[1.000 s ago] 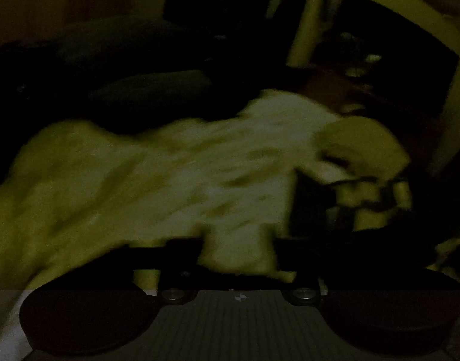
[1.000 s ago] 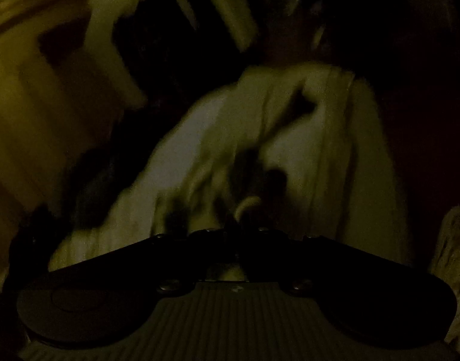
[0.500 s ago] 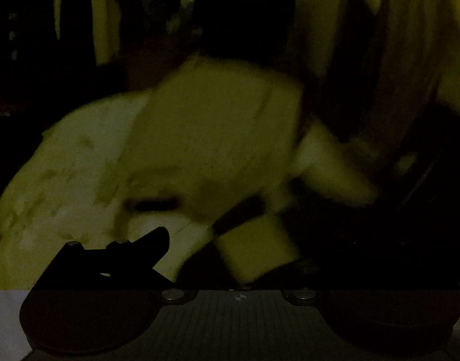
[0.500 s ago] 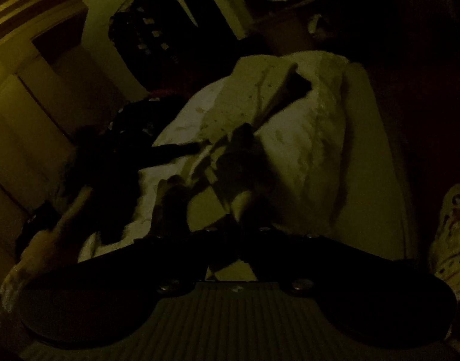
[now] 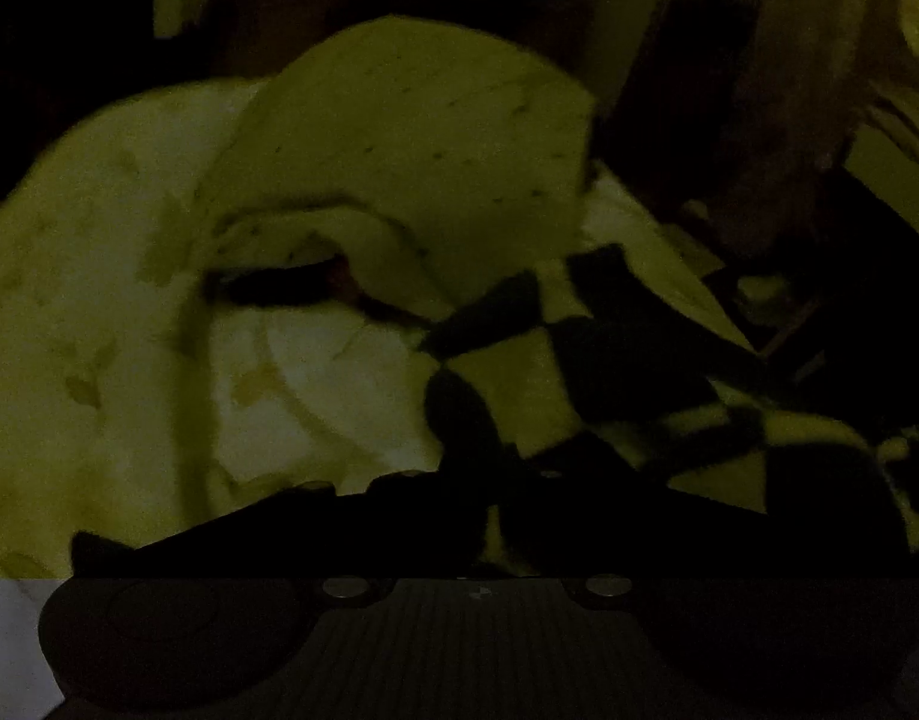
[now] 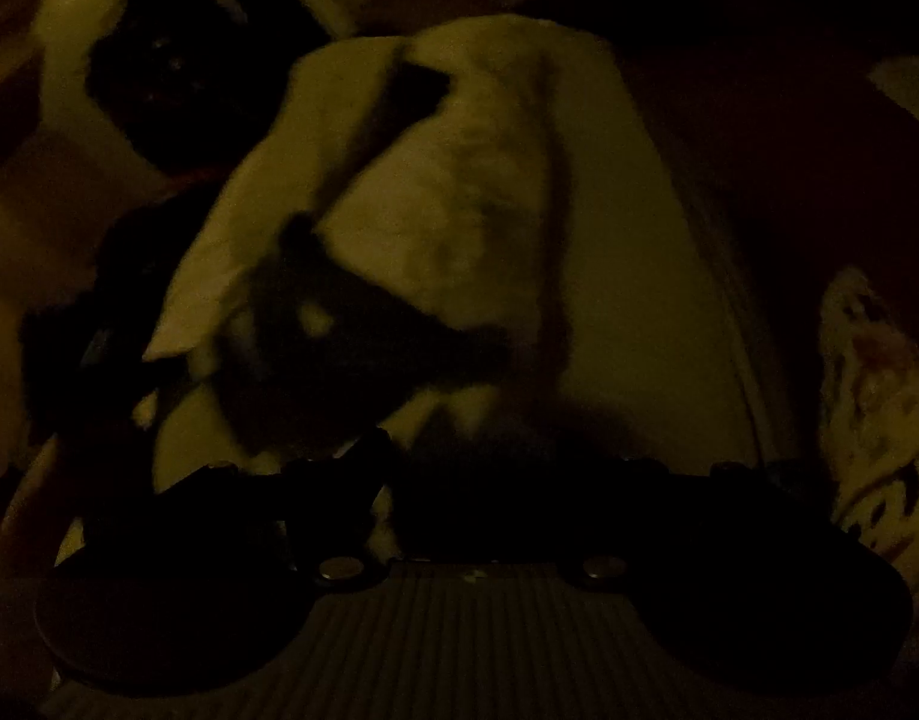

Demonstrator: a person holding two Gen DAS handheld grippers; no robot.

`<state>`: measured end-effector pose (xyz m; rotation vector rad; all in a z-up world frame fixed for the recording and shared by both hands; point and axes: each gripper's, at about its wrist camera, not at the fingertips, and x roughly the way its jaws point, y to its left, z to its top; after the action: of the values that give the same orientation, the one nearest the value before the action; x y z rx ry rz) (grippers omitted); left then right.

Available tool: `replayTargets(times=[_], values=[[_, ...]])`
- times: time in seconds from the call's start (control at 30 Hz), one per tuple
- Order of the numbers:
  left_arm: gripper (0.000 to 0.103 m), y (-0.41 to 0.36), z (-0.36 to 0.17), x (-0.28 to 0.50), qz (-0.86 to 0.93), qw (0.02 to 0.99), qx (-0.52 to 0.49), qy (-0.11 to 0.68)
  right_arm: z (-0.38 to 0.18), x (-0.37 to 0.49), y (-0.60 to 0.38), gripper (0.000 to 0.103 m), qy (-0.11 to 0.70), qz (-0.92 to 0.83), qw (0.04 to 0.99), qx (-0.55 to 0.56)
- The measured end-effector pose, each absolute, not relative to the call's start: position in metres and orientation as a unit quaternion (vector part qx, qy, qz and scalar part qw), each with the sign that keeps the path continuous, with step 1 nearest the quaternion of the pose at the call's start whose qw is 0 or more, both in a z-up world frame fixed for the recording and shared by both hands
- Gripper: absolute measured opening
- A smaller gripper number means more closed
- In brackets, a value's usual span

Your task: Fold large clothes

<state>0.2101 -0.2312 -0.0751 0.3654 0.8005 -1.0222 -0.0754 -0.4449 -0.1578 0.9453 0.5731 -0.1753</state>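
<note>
A pale garment (image 5: 399, 138) is lying folded over, a black-and-light checked cloth (image 5: 579, 372) overlapping its near edge. The left gripper (image 5: 489, 516) is sitting closed; checked fabric is showing in its gap, though the dark hides any grip. The right gripper (image 6: 387, 480) has just been opening, nothing visibly between its jaws.

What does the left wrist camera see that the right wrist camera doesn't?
Only the left wrist view: a black-and-pale checked cloth lying at the right of the garment. Only the right wrist view: a patterned cloth at the right edge, and a plain pale surface beside the garment. Both: the big pale garment, partly folded over, in a very dim room.
</note>
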Motion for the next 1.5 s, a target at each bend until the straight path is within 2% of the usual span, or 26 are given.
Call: replayTargets(times=[0.07,0.1,0.17,0.2,0.23,0.27,0.3,0.4,0.57,0.7,0.77,0.87,1.0,1.13,1.27,1.4,1.5], values=[[0.042,-0.225,-0.068,0.201,-0.493,0.778,0.147,0.361,-0.167,-0.076,-0.449,0.077,0.277,-0.099,0.835,0.464],[0.042,-0.219,-0.065,0.198,-0.506,0.775,0.125,0.358,-0.170,-0.077,-0.451,0.087,0.280,-0.103,0.832,0.468],[0.042,-0.213,-0.061,0.193,-0.510,0.777,0.110,0.351,-0.177,-0.077,-0.452,0.083,0.293,-0.097,0.823,0.476],[0.042,-0.211,-0.059,0.191,-0.507,0.781,0.111,0.347,-0.180,-0.077,-0.451,0.063,0.294,-0.087,0.818,0.486],[0.042,-0.209,-0.058,0.189,-0.505,0.784,0.107,0.344,-0.182,-0.079,-0.448,0.029,0.292,-0.066,0.813,0.500],[0.042,-0.205,-0.056,0.188,-0.505,0.787,0.094,0.341,-0.181,-0.081,-0.444,0.017,0.289,-0.043,0.810,0.508],[0.042,-0.197,-0.052,0.185,-0.505,0.790,0.079,0.338,-0.178,-0.083,-0.439,0.014,0.285,-0.031,0.816,0.502],[0.043,-0.173,-0.025,0.166,-0.506,0.808,0.046,0.298,-0.145,-0.099,-0.421,0.012,0.258,-0.060,0.873,0.409],[0.043,-0.120,0.059,0.109,-0.537,0.825,0.002,0.178,-0.069,-0.150,-0.427,0.011,0.075,-0.069,0.913,0.396],[0.043,-0.070,0.141,0.052,-0.561,0.825,-0.042,0.045,0.019,-0.192,-0.400,0.010,-0.073,-0.081,0.959,0.261],[0.043,-0.047,0.173,0.026,-0.555,0.830,-0.057,-0.010,0.052,-0.214,-0.391,0.010,-0.134,-0.086,0.960,0.231],[0.043,-0.021,0.197,-0.003,-0.563,0.820,-0.082,-0.061,0.088,-0.252,-0.385,0.009,-0.233,-0.072,0.944,0.220],[0.043,-0.003,0.202,-0.032,-0.574,0.807,-0.113,-0.083,0.111,-0.296,-0.371,0.010,-0.326,-0.078,0.921,0.198],[0.043,-0.004,0.206,-0.048,-0.596,0.789,-0.123,-0.084,0.135,-0.300,-0.386,0.008,-0.363,-0.072,0.908,0.198],[0.043,-0.005,0.206,-0.051,-0.593,0.791,-0.133,-0.073,0.167,-0.253,-0.421,0.008,-0.357,-0.028,0.901,0.246],[0.043,0.004,0.192,-0.028,-0.520,0.840,-0.155,-0.021,0.206,-0.165,-0.419,0.008,-0.273,0.008,0.931,0.243],[0.044,0.011,0.162,-0.007,-0.421,0.896,-0.139,0.020,0.208,-0.075,-0.400,0.009,-0.199,0.013,0.949,0.243]])
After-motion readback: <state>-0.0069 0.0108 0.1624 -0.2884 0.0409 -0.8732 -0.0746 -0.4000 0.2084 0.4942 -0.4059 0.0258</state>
